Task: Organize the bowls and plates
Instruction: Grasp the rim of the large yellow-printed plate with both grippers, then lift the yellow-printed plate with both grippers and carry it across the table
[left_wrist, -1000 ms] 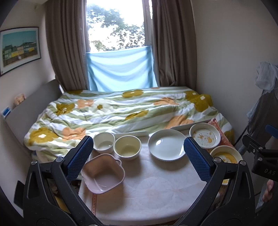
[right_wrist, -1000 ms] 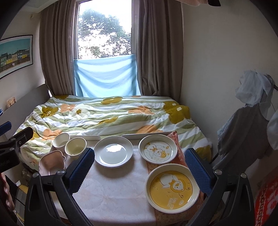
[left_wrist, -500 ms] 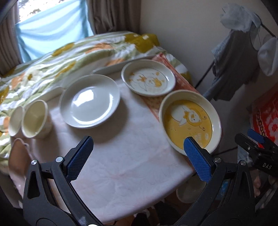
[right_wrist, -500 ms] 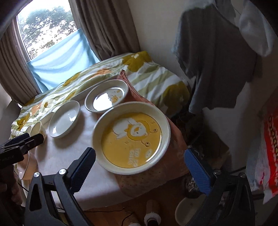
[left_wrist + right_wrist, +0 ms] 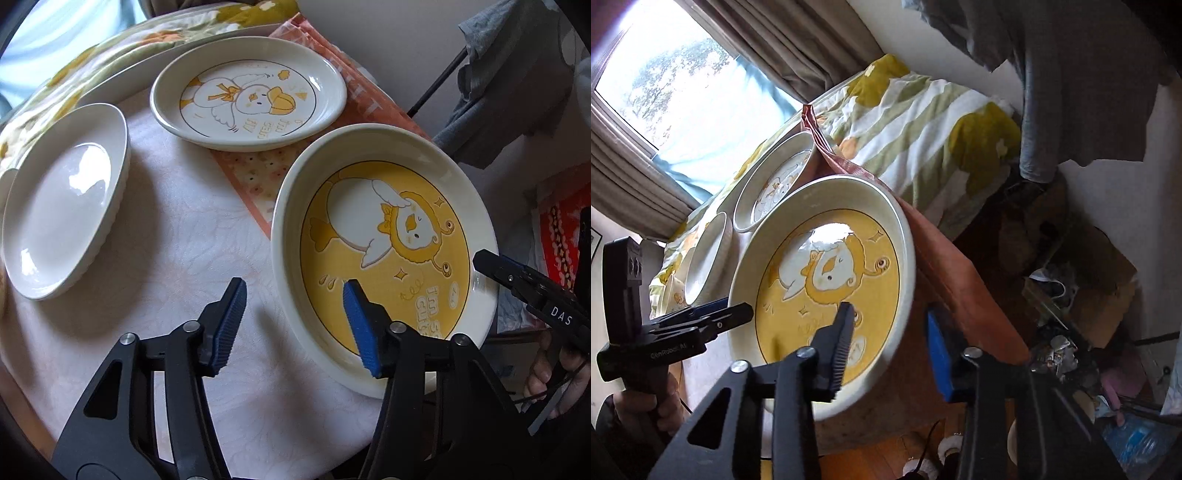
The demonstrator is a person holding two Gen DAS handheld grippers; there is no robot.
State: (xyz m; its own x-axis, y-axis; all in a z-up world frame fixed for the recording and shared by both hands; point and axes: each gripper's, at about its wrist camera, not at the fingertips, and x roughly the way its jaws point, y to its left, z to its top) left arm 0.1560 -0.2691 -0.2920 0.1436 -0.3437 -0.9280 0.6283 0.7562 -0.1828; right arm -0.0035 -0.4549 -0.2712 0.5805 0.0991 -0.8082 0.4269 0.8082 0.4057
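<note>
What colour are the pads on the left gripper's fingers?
Dark blue, ribbed pads on black arms; the left wrist view shows them best.

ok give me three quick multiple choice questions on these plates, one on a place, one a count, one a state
1. In the left wrist view, the plain white plate lies:
A) left of the yellow plate
B) stacked on it
C) on the bed

2. Plates with a cartoon bird drawn on them:
A) one
B) two
C) four

3. The yellow plate is:
A) upside down
B) right side up and empty
C) heaped with food

Answers:
1 A, bare tablecloth lies between the two.
2 B, the yellow plate and the smaller white plate each show one.
3 B, its drawing faces up with no food on it.
</note>
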